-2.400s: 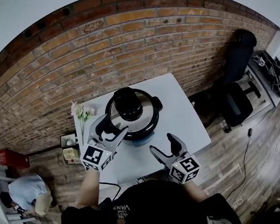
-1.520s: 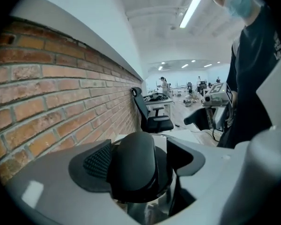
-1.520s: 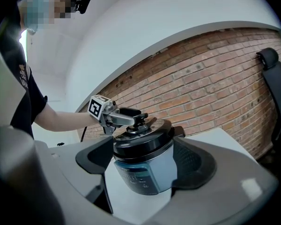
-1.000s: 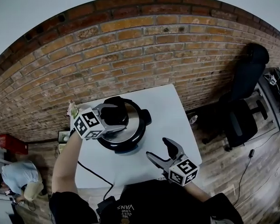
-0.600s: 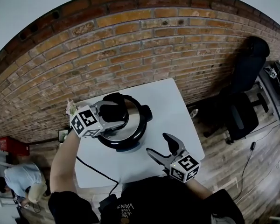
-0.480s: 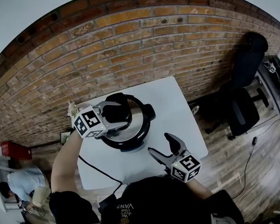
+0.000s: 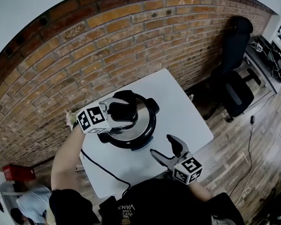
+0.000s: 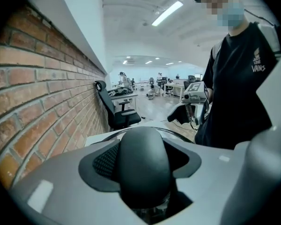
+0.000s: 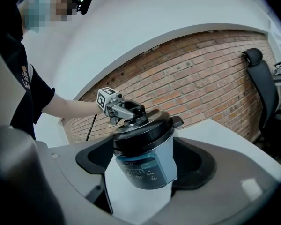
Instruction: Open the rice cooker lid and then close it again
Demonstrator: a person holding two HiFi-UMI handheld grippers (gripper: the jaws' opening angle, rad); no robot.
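A rice cooker (image 7: pixel 139 134) with a black and steel lid stands on the white table (image 7: pixel 182 108). My left gripper (image 7: pixel 121 115) reaches over the lid from the left, its jaws closed on either side of the black lid knob (image 7: pixel 124 109). In the left gripper view the knob (image 8: pixel 145 165) fills the gap between the jaws. The lid lies closed on the cooker (image 9: pixel 147 161). My right gripper (image 7: pixel 163 145) hangs open near the table's front edge, short of the cooker, with nothing between its fingers.
A brick wall runs behind the table. A black office chair (image 7: pixel 236 90) stands at the right on the wooden floor. A black cable (image 7: pixel 104 170) trails over the table's front left. Small flowers (image 7: pixel 69 116) sit at the table's left edge.
My left gripper went from the cooker's front up onto the lid knob, rolled and closed on it. The right gripper shifted slightly along the table's front.
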